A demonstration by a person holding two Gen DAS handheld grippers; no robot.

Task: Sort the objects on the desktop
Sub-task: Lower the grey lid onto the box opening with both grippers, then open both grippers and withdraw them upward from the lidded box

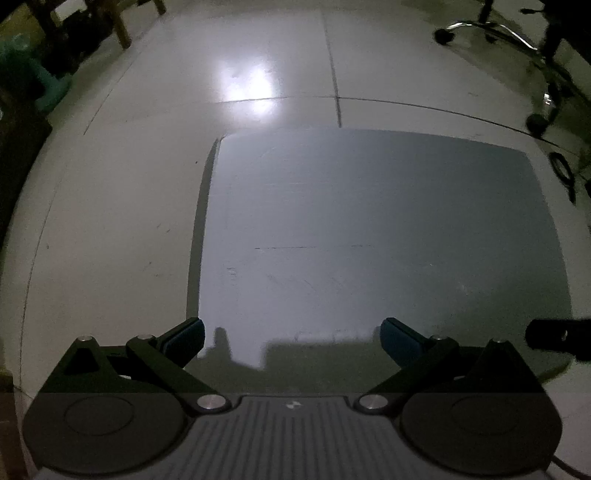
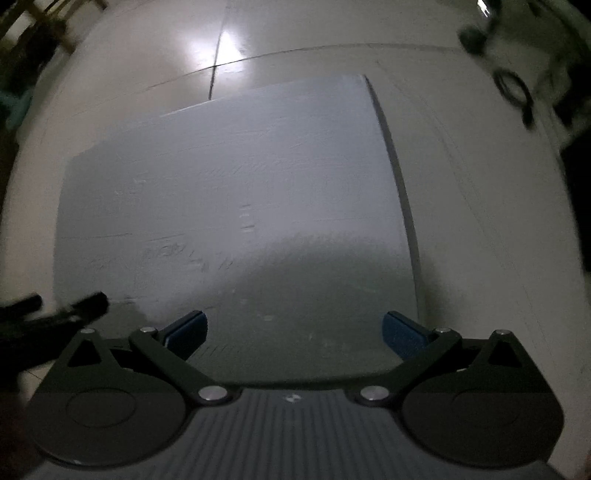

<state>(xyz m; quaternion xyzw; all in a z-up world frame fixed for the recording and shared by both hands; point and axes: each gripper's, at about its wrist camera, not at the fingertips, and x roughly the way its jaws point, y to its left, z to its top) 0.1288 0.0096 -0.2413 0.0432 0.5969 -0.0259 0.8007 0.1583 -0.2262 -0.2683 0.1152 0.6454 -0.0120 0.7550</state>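
Dimly lit, both views look down on a bare grey table top [image 1: 369, 229] standing over a pale tiled floor [image 1: 147, 166]. No desktop objects to sort show on it in either view; the surface carries only faint scratches and scuff marks.

Starting at the left, the left wrist view has dark furniture legs [image 1: 122, 26] and something teal [image 1: 48, 88] at the upper left edge, too dark to make out. A bright patch of reflected light [image 1: 245, 86] lies on the floor tiles just beyond the table's far left corner. The left claw [image 1: 291, 338] hangs over the near edge of the table with its two blue-padded fingers [image 1: 192, 332] spread wide apart and nothing between them. Farther right, a dark blurred shape [image 1: 557, 338] enters from the right edge at about the level of the fingertips; it appears to be part of the other tool. At the upper right stand the chrome legs and castors of a wheeled chair [image 1: 480, 27], and a black cable loop [image 1: 561, 170] lies on the floor.

In the right wrist view, which is smeared by motion, dark blurred fingers [image 2: 88, 302] reach in from the left edge. The right claw [image 2: 293, 330] is also spread wide and empty, above the table's near right part [image 2: 240, 177], whose right edge runs up just beyond its right finger [image 2: 400, 334]. A cable loop [image 2: 513, 88] lies on the floor at the upper right.
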